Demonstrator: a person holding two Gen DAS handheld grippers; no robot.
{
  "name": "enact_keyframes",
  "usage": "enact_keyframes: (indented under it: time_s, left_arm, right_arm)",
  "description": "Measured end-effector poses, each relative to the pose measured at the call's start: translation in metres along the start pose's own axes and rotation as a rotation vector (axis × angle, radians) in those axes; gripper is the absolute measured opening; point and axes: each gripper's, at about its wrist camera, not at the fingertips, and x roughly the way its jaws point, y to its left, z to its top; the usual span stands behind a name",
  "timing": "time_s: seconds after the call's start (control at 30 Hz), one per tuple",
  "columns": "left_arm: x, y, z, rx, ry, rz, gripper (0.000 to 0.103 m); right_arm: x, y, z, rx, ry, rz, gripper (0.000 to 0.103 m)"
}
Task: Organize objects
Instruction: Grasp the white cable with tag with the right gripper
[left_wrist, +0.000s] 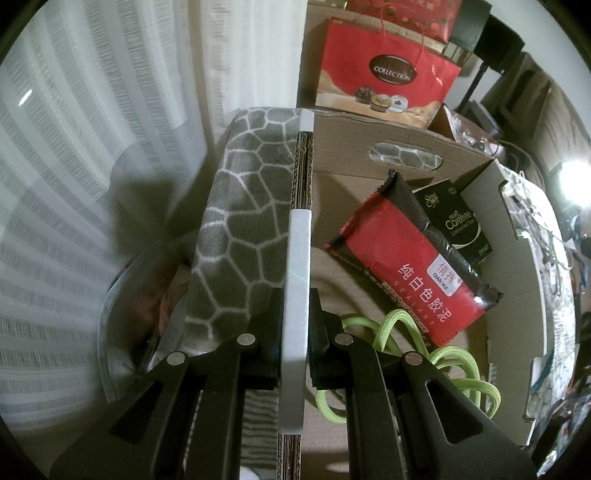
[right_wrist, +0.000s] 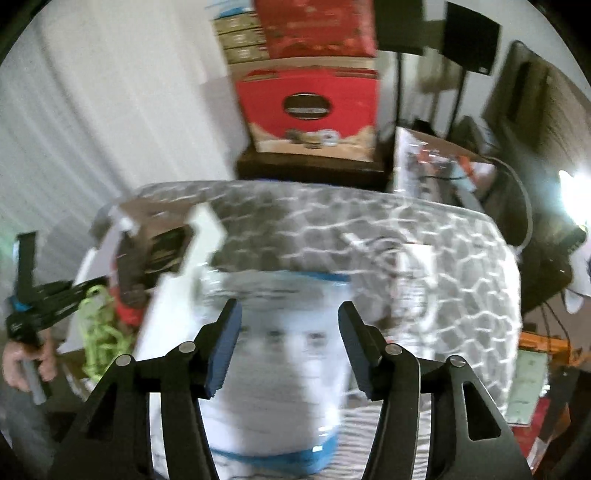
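My left gripper (left_wrist: 295, 325) is shut on the left wall of an open cardboard box (left_wrist: 299, 236), pinching its white-taped top edge. Inside the box lie a red and black sealant packet (left_wrist: 410, 273), a black Carefree pack (left_wrist: 456, 218) and a coiled green cord (left_wrist: 413, 354). My right gripper (right_wrist: 290, 343) is open and empty above a white and blue plastic-wrapped pack (right_wrist: 280, 373) lying on the grey patterned blanket (right_wrist: 424, 266). The box (right_wrist: 173, 295) sits to its left in the right wrist view, which is blurred by motion; the left gripper (right_wrist: 44, 295) shows there too.
A red chocolate gift bag (left_wrist: 384, 70) stands on a dark stand behind the box. White curtains (left_wrist: 74, 147) hang at the left. The grey patterned blanket (left_wrist: 240, 221) lies beside the box. Cluttered boxes and cables fill the right side (right_wrist: 461, 173).
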Motion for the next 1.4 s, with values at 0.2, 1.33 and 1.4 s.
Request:
enact_keyframes:
  time_s: [0.2, 1.33, 1.4]
  left_arm:
    - [0.000, 0.001, 0.000, 0.002, -0.001, 0.002, 0.010]
    - [-0.002, -0.003, -0.001, 0.006, 0.000, 0.010, 0.010]
    - [-0.002, -0.003, -0.001, 0.005, 0.000, 0.011, 0.010]
  right_arm:
    - [0.011, -0.047, 0.008, 0.056, -0.001, -0.100, 0.069]
    - [0.073, -0.090, -0.001, 0.045, 0.147, -0.225, 0.061]
    - [0.073, -0.094, -0.001, 0.071, 0.147, -0.198, 0.052]
